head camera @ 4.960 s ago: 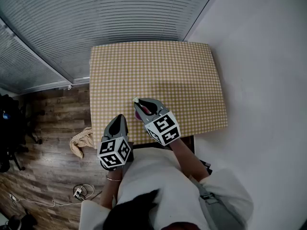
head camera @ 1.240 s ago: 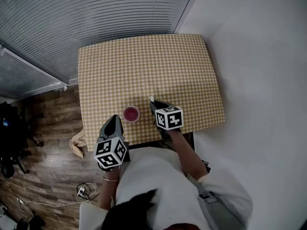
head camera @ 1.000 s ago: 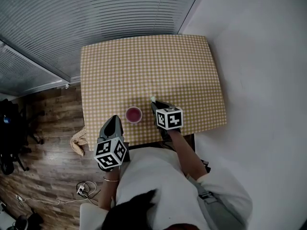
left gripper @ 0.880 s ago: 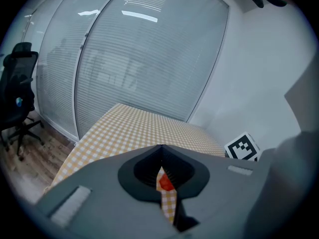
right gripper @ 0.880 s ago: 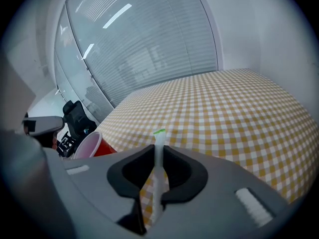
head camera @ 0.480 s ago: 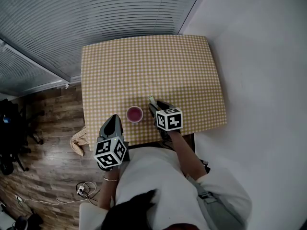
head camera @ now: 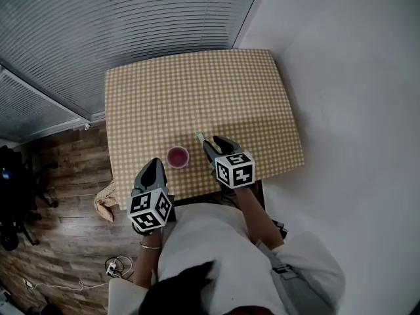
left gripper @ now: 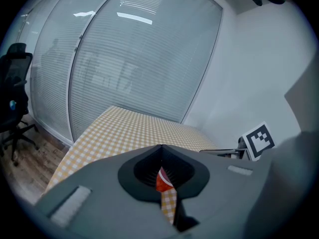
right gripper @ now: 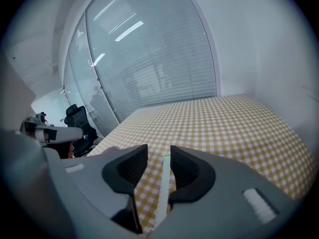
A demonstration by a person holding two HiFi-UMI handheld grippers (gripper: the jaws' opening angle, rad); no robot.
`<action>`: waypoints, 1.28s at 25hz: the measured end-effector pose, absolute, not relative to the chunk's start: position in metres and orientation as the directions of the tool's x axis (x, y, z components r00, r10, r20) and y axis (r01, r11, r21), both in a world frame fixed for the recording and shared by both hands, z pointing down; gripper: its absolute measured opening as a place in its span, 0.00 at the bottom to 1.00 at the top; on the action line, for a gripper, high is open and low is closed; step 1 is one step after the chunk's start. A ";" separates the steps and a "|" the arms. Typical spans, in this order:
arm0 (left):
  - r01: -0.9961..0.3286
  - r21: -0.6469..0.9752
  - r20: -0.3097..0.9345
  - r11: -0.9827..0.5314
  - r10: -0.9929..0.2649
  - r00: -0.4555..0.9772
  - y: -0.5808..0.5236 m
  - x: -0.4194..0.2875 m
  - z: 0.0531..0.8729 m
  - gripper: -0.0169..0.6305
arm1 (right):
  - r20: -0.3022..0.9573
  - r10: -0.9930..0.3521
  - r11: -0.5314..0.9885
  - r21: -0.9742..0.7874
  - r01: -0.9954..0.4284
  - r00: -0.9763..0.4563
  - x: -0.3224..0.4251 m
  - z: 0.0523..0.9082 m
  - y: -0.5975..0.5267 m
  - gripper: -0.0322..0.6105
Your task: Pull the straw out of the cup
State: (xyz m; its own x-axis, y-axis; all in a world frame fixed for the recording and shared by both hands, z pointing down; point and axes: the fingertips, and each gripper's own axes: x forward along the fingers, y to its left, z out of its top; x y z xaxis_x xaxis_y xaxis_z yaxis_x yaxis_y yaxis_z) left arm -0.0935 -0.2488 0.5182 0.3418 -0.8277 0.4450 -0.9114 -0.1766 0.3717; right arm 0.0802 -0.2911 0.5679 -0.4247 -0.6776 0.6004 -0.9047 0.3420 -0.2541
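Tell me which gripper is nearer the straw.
Right. The right gripper sits just behind the straw, which shows between its jaws, just opened and not pressing it; the left gripper is farther off, beyond the cup.

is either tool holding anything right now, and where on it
Nothing is held. The right tool has just been opening its jaws; the straw shows in the gap, ungripped. The left tool is shut and empty.

The person wears a white top (head camera: 203, 241) and a thin bracelet (head camera: 148, 245). The left gripper (head camera: 155, 164) and right gripper (head camera: 213, 143) are grey with black-and-white marker cubes.
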 end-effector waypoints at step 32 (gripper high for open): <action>-0.902 0.318 0.410 -0.293 -0.815 0.409 -0.219 -0.046 0.509 0.05 | 0.494 -0.747 0.422 -0.162 -0.892 -0.444 0.061 0.525 -0.232 0.06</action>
